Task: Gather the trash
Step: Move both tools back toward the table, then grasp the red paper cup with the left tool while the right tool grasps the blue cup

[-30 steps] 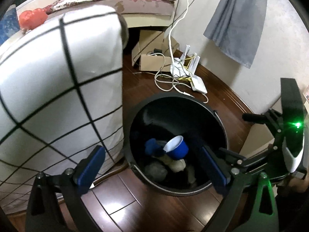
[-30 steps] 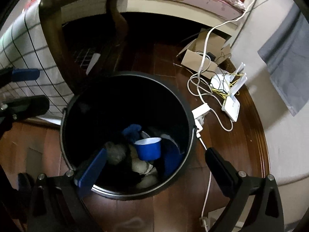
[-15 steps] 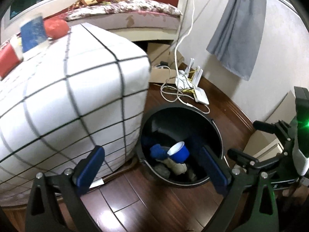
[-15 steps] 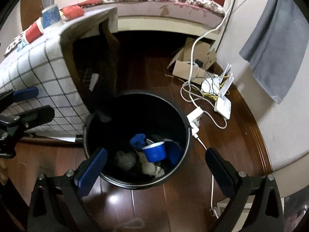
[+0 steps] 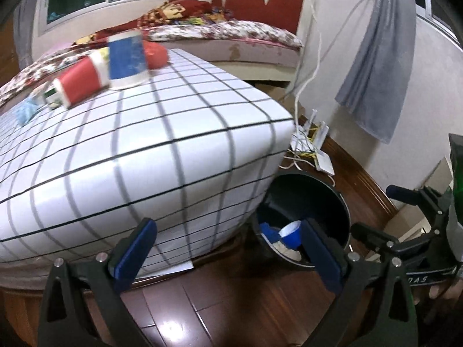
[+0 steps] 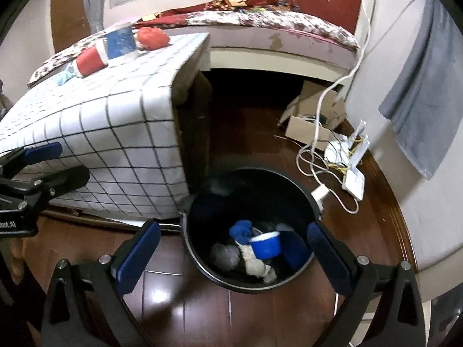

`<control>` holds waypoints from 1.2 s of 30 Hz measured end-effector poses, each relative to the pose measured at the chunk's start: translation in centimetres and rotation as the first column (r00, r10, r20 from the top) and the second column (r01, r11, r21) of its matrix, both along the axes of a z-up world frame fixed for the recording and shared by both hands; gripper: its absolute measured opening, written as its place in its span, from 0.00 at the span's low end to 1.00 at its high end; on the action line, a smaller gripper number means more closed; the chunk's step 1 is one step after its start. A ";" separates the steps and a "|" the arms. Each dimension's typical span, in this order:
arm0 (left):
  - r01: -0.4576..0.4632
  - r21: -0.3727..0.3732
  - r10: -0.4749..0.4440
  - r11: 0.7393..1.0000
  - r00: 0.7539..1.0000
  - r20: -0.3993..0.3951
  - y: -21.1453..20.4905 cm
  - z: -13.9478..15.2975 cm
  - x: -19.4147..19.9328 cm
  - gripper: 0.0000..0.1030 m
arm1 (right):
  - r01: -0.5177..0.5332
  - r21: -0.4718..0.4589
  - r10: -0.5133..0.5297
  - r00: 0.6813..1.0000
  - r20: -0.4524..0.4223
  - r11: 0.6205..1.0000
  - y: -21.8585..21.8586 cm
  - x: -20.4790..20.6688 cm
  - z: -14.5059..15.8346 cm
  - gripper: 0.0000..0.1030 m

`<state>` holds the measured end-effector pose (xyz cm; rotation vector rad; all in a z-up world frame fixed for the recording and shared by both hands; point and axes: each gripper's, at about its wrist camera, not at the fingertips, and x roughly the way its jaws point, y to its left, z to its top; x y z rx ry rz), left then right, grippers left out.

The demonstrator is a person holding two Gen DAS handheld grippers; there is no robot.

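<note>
Black trash bin [image 6: 251, 228] on the wood floor beside the table [image 5: 173, 156]: inside, a blue cup [image 6: 266, 243] on its side, a blue crumple [image 6: 240, 229] and pale wads [image 6: 254, 264]. Left gripper [image 5: 228, 256] fingers apart, empty; right gripper [image 6: 231, 257] fingers apart above the bin. A red cup [image 5: 79, 84] and another blue cup [image 5: 127, 60] sit on the table
</note>
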<state>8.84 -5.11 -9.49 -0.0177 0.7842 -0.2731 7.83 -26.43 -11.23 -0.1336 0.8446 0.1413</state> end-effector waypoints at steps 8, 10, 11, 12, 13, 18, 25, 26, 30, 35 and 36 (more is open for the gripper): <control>-0.086 -0.005 0.086 0.996 0.996 0.038 3.7 1.5 -0.9 0.97 | -0.056 0.038 0.053 0.996 0.068 0.998 3.8 0.5 2.1 0.99; -0.119 -0.007 0.119 0.993 0.991 0.055 5.0 1.9 -1.0 0.97 | -0.075 0.039 0.071 0.993 0.098 0.996 4.9 0.6 2.7 0.99; -0.132 -0.011 0.132 0.991 0.989 0.061 5.6 2.1 -1.1 0.97 | -0.087 0.040 0.082 0.990 0.114 0.995 5.5 0.6 3.0 0.99; -0.143 -0.014 0.144 0.990 0.987 0.065 6.2 2.3 -1.1 0.97 | -0.096 0.043 0.090 0.988 0.125 0.994 6.0 0.6 3.2 0.99; -0.157 -0.017 0.158 0.987 0.985 0.071 6.8 2.5 -1.2 0.97 | -0.106 0.046 0.099 0.986 0.135 0.993 6.5 0.7 3.5 0.99; -0.202 0.000 0.201 0.979 0.975 0.094 9.3 3.3 -0.9 0.97 | -0.143 0.061 0.132 0.977 0.165 0.988 9.0 1.6 4.6 0.99; -0.267 0.017 0.262 0.964 0.955 0.137 13.5 5.2 1.9 0.97 | -0.153 0.079 0.136 0.971 0.195 0.985 12.3 4.8 7.9 0.99; -0.281 0.021 0.275 0.959 0.950 0.146 14.3 5.6 2.5 0.97 | -0.156 0.085 0.137 0.971 0.195 0.984 12.6 5.5 8.4 0.99; -0.325 0.028 0.317 0.945 0.935 0.159 16.4 6.4 4.4 0.97 | -0.181 0.095 0.157 0.964 0.213 0.979 14.4 8.3 9.8 0.99; -0.367 0.019 0.361 0.930 0.921 0.146 18.9 6.2 7.3 0.97 | -0.221 0.080 0.196 0.950 0.242 0.972 17.5 12.0 10.8 0.99; -0.368 0.016 0.362 0.930 0.921 0.144 19.1 6.2 7.6 0.97 | -0.226 0.076 0.202 0.949 0.243 0.971 18.1 12.9 10.8 0.99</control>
